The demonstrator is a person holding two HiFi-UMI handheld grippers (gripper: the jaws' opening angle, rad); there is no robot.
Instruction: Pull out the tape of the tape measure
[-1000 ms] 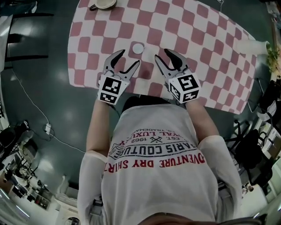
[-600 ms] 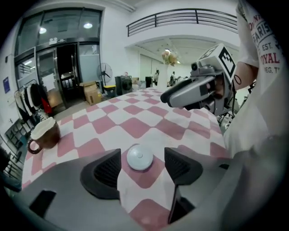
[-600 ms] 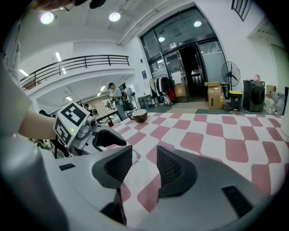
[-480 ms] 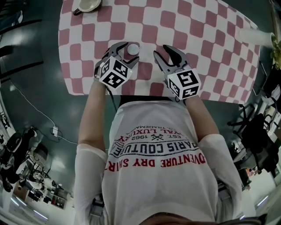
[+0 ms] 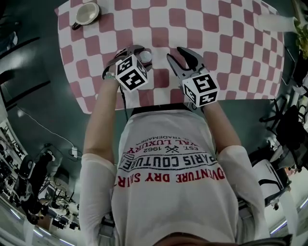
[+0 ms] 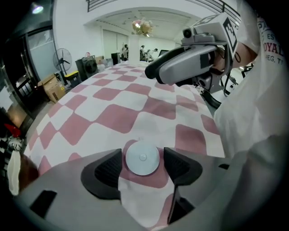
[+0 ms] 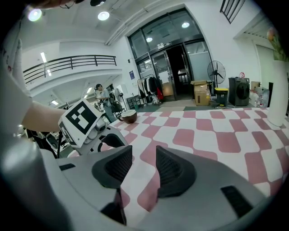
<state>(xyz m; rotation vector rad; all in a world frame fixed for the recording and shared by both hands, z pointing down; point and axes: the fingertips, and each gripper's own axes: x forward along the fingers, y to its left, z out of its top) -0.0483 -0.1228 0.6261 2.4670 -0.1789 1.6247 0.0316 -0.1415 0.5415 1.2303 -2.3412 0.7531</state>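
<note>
The tape measure is a small round white disc lying flat on the red-and-white checked tablecloth, near the table's front edge. In the head view the tape measure shows just beyond the left marker cube. My left gripper is open and straddles it, one pad on each side with a thin gap to each. No tape is drawn out. My right gripper hovers a little to the right, open, with nothing between its pads.
A cup stands at the far left corner of the table. A pale tall vessel stands at the far right. The table's front edge runs just in front of the person's body.
My left gripper has moved forward and to the right, and now has the tape measure between its jaws. The right gripper has barely moved.
</note>
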